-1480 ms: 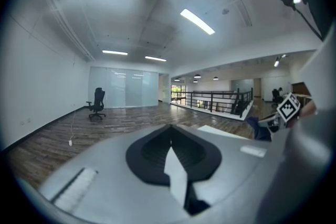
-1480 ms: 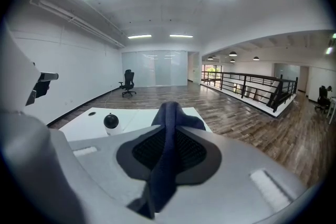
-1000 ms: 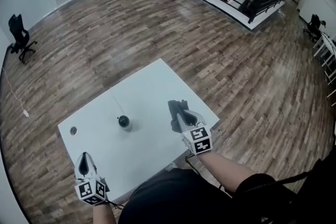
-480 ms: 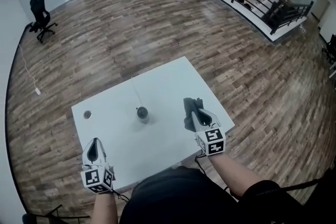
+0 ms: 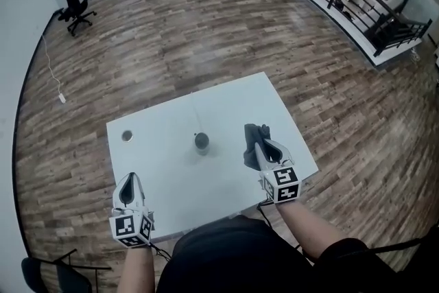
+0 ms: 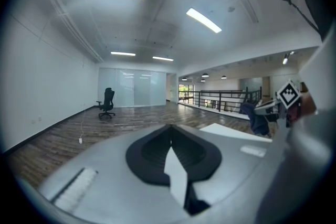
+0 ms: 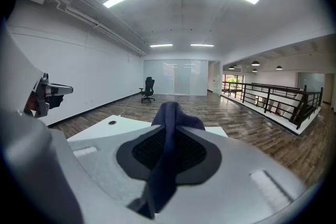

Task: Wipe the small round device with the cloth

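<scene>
The small round device [image 5: 201,141] sits by itself near the middle of the white table [image 5: 226,96], dark on top, with nothing touching it. Being round, it has no long axis to line up with, so the wipe can come from any side.

Just to its right, at about the same depth on the table, is the dark cloth [image 5: 254,138]. It is clamped in the fingers of the right gripper [image 5: 258,146]. In the right gripper view a fold of it runs up between the two pads and bunches out past the tips. I can't tell whether the bunch brushes the table or hangs just above it. It is clear of the device, with bare table between them.

The left gripper [image 5: 129,182] is at the near left corner, well apart from the device, its fingers clenched together on nothing.

As I see it, the coming move turns on one thing: the device lies to the left of the cloth-holding fingers, and the right hand is the nearer. A short sideways carry should bring cloth onto device. Wiping hasn't begun.

Farther out, there is a small round hole [image 5: 127,136] in the table's left part, wood flooring all round, and an office chair [image 5: 74,2] by the far wall.
</scene>
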The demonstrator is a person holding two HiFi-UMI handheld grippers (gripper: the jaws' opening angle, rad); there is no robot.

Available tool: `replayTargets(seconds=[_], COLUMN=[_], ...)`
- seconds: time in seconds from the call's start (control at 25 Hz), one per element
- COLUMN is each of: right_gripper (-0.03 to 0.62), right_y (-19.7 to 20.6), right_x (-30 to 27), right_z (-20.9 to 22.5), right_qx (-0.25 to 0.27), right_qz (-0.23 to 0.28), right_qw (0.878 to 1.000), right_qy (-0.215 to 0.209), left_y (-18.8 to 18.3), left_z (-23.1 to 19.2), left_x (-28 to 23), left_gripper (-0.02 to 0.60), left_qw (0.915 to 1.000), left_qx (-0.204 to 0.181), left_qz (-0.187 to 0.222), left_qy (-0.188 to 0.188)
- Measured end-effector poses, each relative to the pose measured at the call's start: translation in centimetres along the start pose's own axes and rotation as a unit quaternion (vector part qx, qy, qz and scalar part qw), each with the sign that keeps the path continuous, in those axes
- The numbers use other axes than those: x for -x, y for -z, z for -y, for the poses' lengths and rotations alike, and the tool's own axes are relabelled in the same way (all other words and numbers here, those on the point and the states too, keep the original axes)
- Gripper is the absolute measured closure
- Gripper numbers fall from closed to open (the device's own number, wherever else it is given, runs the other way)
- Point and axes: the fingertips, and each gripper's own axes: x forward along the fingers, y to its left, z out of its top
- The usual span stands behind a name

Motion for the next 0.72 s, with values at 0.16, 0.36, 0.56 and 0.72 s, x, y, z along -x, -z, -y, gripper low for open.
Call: replayTargets(seconds=[0.16,0.36,0.56,0.72], right_gripper=[0.537,0.537,0.537,0.537], right_y=[-0.7,-1.2,-1.2,-1.1], right_x=[-0.7,-1.8,-2.7,-3.2], right_z=[-1.1,-2.2,-3.0,-3.5], right_qx=[0.003,0.013,0.017,0.021], right_qz=[0.006,0.006,0.004,0.003], right_qw=[1.000,0.999,0.999,0.998], right_qy=[-0.016,-0.032,-0.046,-0.056], left_y=[0.1,-0.1,-0.5,-0.7], left_z=[-0.6,-1.4,-1.7,-1.8], left_x=[0.5,0.8,1.2,1.4], left_gripper=[0.574,0.574,0.574,0.574], left_qw=[0.9999,0.9998,0.9996,0.9994], left_qx=[0.001,0.001,-0.002,-0.010], left_qz=[-0.001,-0.002,0.000,0.000], left_qy=[-0.011,-0.021,-0.027,-0.032])
